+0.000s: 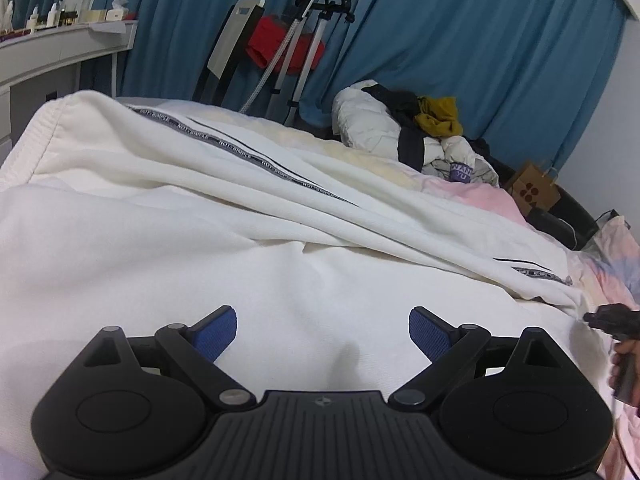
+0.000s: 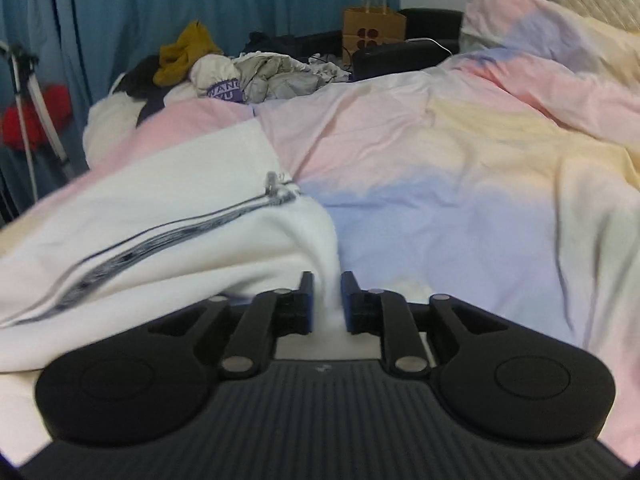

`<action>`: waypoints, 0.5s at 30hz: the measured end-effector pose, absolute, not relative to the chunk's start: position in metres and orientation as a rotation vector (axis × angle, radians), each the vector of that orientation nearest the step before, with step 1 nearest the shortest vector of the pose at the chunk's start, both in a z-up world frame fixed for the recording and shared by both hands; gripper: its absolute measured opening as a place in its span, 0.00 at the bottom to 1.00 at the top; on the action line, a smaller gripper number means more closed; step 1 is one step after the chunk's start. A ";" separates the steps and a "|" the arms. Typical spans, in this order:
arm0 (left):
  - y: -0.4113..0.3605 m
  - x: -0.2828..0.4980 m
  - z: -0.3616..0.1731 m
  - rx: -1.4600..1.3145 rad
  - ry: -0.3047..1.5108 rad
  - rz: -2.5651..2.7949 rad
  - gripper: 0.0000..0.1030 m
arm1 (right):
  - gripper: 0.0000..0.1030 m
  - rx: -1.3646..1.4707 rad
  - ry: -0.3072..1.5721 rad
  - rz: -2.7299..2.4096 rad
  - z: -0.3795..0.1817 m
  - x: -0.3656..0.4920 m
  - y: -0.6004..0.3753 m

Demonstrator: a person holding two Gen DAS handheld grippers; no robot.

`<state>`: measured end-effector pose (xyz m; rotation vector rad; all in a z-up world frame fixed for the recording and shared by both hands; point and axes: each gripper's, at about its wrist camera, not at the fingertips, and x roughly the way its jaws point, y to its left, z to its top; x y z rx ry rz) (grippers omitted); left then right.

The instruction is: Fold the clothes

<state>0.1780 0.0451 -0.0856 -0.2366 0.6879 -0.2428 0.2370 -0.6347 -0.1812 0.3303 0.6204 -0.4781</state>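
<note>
A white garment [image 1: 240, 220] with a grey lettered trim stripe [image 1: 256, 158] lies spread over the bed, its hem edge at the far left. My left gripper [image 1: 322, 328] hovers just over its smooth front part, jaws wide apart with nothing between the blue pads [image 1: 216, 336]. At the right edge of the left wrist view a hand holds my right gripper [image 1: 600, 318] by the garment's corner. In the right wrist view that gripper [image 2: 327, 300] has its pads a little apart, with a raised ridge of the white garment [image 2: 160, 208] running in between them.
A pastel pink, blue and yellow bedcover [image 2: 460, 184] lies under the garment. A pile of other clothes [image 1: 420, 132] sits at the bed's far side, next to a brown paper bag [image 2: 372, 28]. Blue curtains, a stand with a red cloth [image 1: 280, 46] and a white shelf [image 1: 60, 48] stand behind.
</note>
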 end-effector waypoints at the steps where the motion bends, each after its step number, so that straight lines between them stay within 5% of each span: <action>1: 0.044 0.176 -0.084 -0.226 0.688 -0.241 0.92 | 0.33 0.341 0.618 -0.470 -0.175 0.227 -0.629; 3: 0.042 0.171 -0.080 -0.207 0.687 -0.235 0.92 | 0.41 0.361 0.614 -0.435 -0.164 0.208 -0.616; 15: 0.056 0.115 -0.038 -0.187 0.639 -0.235 0.92 | 0.42 0.388 0.564 -0.118 -0.103 0.111 -0.494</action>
